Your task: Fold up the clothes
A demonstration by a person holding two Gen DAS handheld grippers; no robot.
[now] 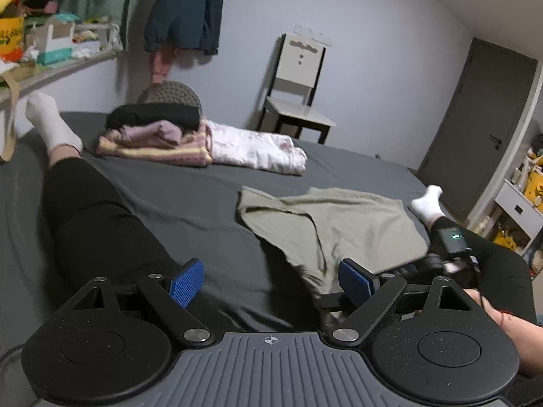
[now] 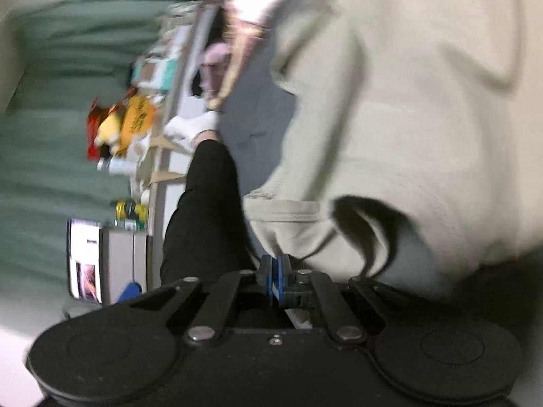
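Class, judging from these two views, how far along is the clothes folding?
Done: a folded stack and a white floral bundle sit at the bed's far end. In hand: the olive garment, rumpled; the right gripper looks shut at its edge, the left gripper open. Left: folding and stacking it.

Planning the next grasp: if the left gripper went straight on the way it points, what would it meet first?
Probably the dark bed sheet: the open left gripper points between the person's leg and the olive garment, whose near edge lies close to the right finger.

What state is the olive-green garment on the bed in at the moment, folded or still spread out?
Partly folded: the olive-green garment lies mostly flat on the bed, one corner turned over itself, untidier than the folded pile behind it.
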